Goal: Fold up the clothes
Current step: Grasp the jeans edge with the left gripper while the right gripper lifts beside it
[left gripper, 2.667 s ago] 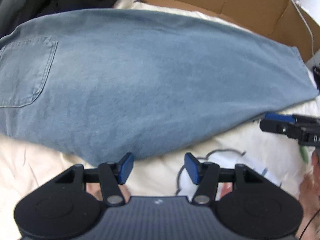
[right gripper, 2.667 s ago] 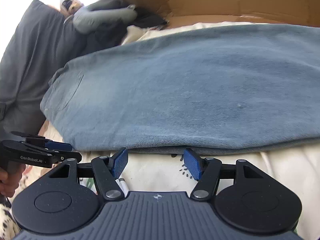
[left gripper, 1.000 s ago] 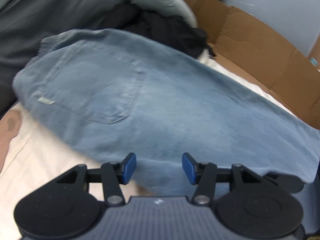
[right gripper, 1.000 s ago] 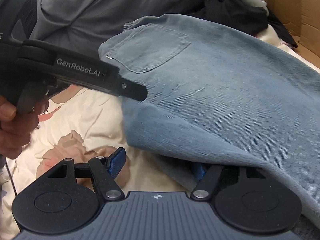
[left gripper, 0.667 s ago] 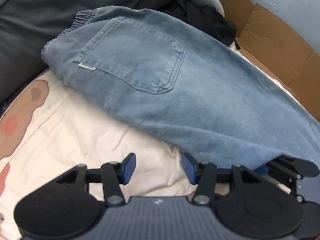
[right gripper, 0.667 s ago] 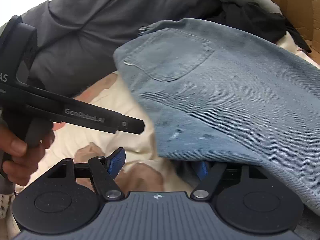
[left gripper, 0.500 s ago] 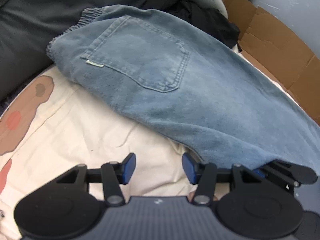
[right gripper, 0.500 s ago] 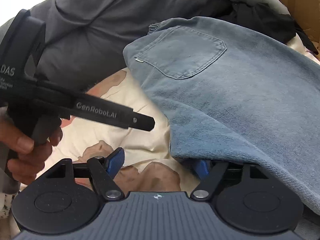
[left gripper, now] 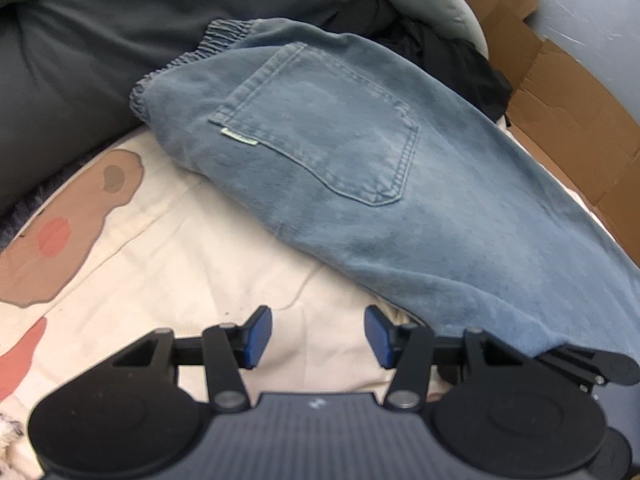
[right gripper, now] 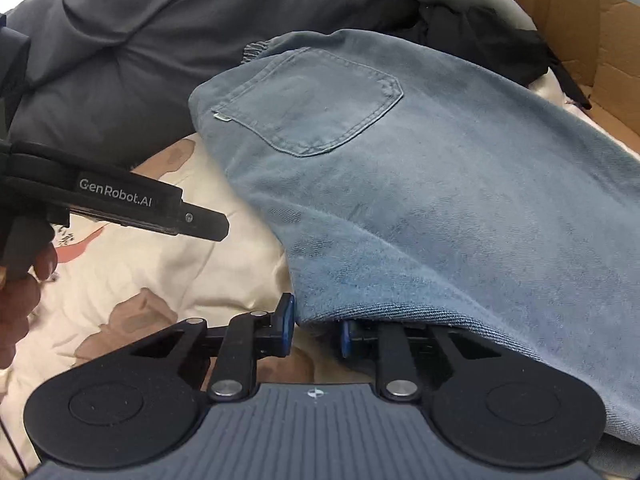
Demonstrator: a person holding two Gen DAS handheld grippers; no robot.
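Observation:
Light blue jeans (left gripper: 400,184) lie across the cream printed bedsheet (left gripper: 168,264), back pocket up, waistband at the far left. My left gripper (left gripper: 316,336) stands open over bare sheet just left of the jeans' near edge, with nothing between its fingers. In the right wrist view it shows from the side, left gripper (right gripper: 218,226), with a hand behind it. My right gripper (right gripper: 316,326) is closing on the near folded edge of the jeans (right gripper: 420,208); the denim sits between its blue pads, and the right finger is hidden under the cloth.
A dark grey duvet (left gripper: 80,60) is heaped at the far left. A pile of black and grey clothes (left gripper: 432,40) lies behind the jeans. Brown cardboard (left gripper: 560,112) walls off the right side.
The right gripper's jaws have narrowed onto the jeans' near edge. The left gripper has drifted left off the denim and now hangs over bare sheet, still open.

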